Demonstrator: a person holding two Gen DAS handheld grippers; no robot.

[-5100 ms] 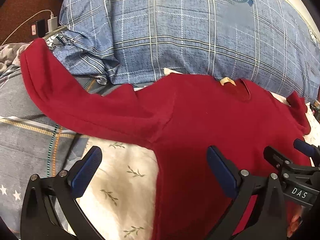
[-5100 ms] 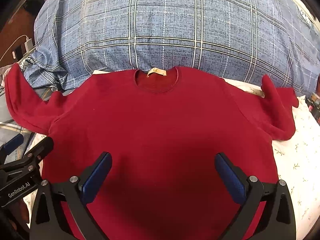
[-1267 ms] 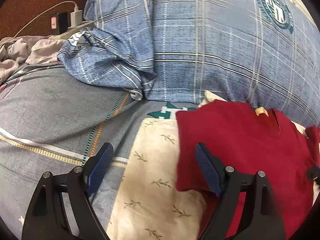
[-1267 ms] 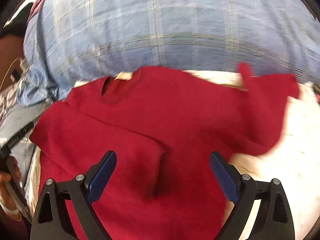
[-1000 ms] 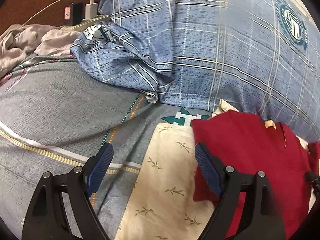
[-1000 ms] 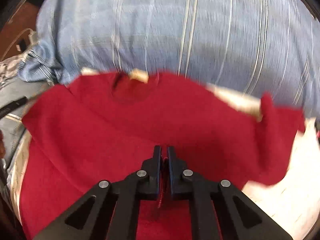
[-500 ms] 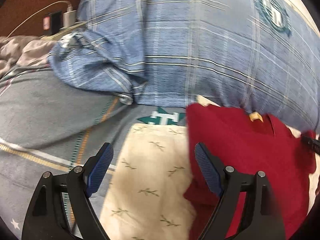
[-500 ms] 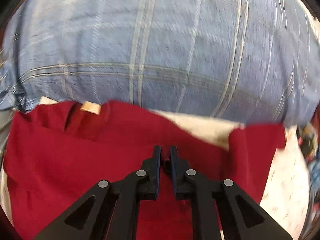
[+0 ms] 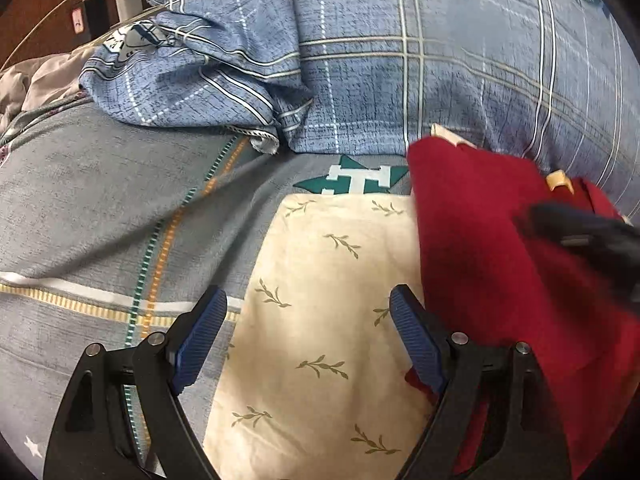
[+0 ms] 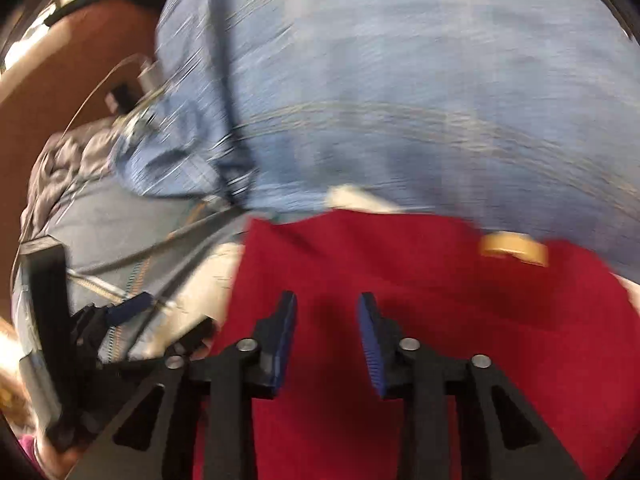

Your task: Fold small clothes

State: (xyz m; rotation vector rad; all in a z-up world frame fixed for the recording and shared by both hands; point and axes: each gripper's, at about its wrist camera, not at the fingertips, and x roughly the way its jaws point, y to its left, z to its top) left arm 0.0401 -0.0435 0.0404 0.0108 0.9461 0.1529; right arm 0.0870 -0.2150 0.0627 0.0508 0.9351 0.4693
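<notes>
A red sweater [image 9: 488,240] lies on a cream leaf-print cloth [image 9: 320,280], its left side folded in to a straight edge, tan neck label [image 9: 558,179] at the far end. My left gripper [image 9: 308,340] is open and empty over the cream cloth, just left of the sweater's edge. The right gripper shows as a dark blur [image 9: 580,232] over the sweater. In the blurred right wrist view my right gripper [image 10: 327,332] is partly open and empty above the sweater [image 10: 400,280], near its left edge; the label [image 10: 514,249] is at upper right.
A big blue plaid pillow [image 9: 400,60] lies behind the sweater. A grey striped quilt [image 9: 100,208] covers the left. A charger and power strip [image 9: 120,2] sit at far left by a brown headboard. The left gripper [image 10: 120,312] shows at left in the right wrist view.
My right gripper was shut on the sweater's sleeve, swung left across the sweater and has now opened. The left gripper stayed open and shifted slightly.
</notes>
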